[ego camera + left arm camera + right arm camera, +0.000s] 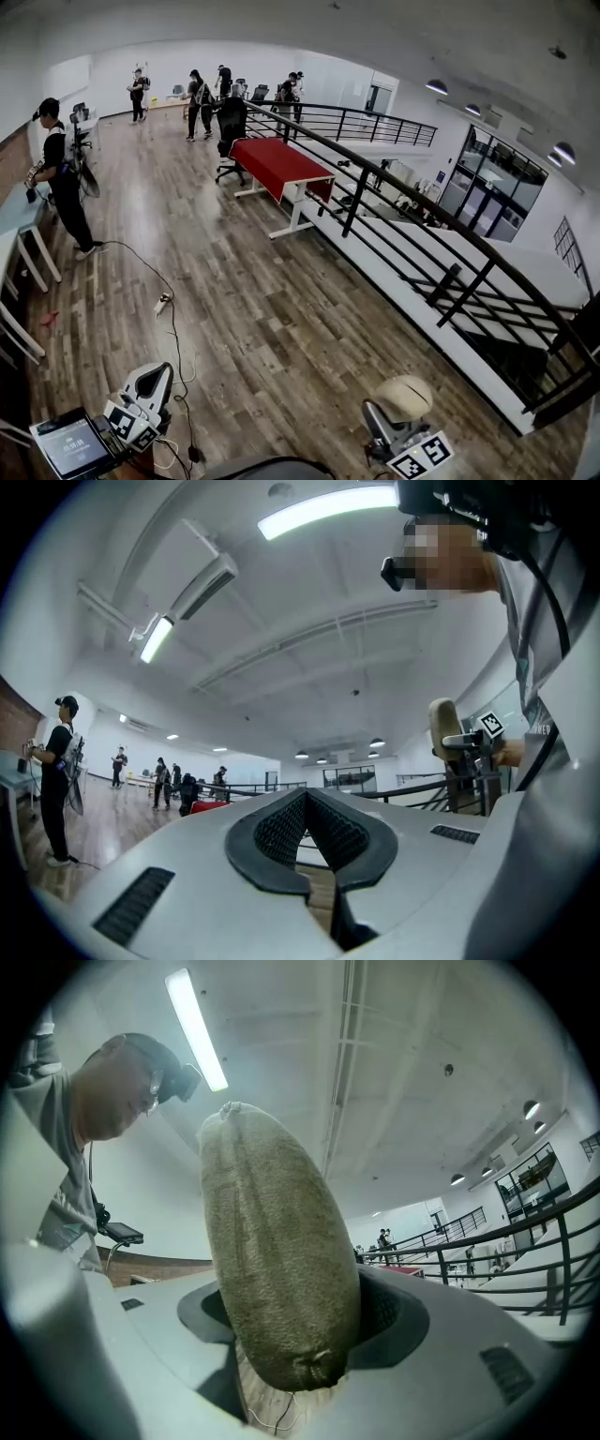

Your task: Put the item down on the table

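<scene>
**Pouch is in the right tool, up in the air, not on a table**

The wood floor [253, 309] takes most of the head view. A black railing [450, 234] runs along its right side, from the far end to the near corner. Far back, just beside this railing, stands a red table [279, 164]. At the left edge one person [61, 178] stands at a pale table [14, 220]. A group of people [200, 101] is near the far wall.

Low in the view are the 2 tools. The left gripper [155, 375] is at bottom left. Its jaws are pressed together at the tips and it is empty. The right gripper [394, 424] is at bottom right. Its jaws stand wide and pinch a beige pouch [277, 1269] from both sides. The pouch is fat, of rough fabric, w/ a stitched end near the camera, and it sticks up well past the jaws. It is above the floor, well apart from the red table.

A thin cable [173, 328] lies on the floor ahead of the left gripper. A small screen [70, 445] sits just beside that gripper, at the bottom-left corner.
</scene>
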`<state>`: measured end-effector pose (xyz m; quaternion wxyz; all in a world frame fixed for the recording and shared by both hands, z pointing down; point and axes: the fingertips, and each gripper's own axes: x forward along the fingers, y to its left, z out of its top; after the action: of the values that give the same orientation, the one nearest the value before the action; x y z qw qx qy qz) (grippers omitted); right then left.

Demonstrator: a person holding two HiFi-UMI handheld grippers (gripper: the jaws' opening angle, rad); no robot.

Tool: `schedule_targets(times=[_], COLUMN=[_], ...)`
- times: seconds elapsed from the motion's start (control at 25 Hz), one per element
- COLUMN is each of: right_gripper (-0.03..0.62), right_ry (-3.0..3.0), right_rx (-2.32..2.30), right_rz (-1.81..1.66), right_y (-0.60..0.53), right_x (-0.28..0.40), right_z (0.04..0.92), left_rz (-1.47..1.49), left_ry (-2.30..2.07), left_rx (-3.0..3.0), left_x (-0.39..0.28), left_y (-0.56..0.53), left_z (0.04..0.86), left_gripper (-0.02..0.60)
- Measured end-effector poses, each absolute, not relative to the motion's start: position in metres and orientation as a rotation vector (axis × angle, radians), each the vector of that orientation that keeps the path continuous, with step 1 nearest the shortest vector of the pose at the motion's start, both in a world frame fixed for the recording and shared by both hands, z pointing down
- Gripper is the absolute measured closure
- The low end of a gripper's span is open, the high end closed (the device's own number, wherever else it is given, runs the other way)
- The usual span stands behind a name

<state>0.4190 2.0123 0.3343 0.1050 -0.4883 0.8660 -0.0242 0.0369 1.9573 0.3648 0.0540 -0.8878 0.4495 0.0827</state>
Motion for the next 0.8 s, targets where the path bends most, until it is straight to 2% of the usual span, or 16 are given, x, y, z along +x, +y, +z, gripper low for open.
schedule_targets(times=[0.56,0.72,0.8], right_gripper=[0.313,0.313,0.312], right_ry=[2.552,2.500,2.508], right_rx=[-1.400,-1.416,-1.430], right_rz=[-0.135,-0.175,-0.134], right_y=[1.996,1.997,1.996], right_x=[0.391,0.364,0.351], right_z=[0.331,0.332,0.334], left_rz=[0.188,0.157,0.154], left_ry=[1.328,1.226,1.242], left_rx=[-2.692,-2.681,-2.691], left_x=[0.024,0.008,-0.006], left_y=[1.948,1.947,1.947], left_z=[0.388,0.363,0.378], left_gripper=[0.580,0.580,0.580])
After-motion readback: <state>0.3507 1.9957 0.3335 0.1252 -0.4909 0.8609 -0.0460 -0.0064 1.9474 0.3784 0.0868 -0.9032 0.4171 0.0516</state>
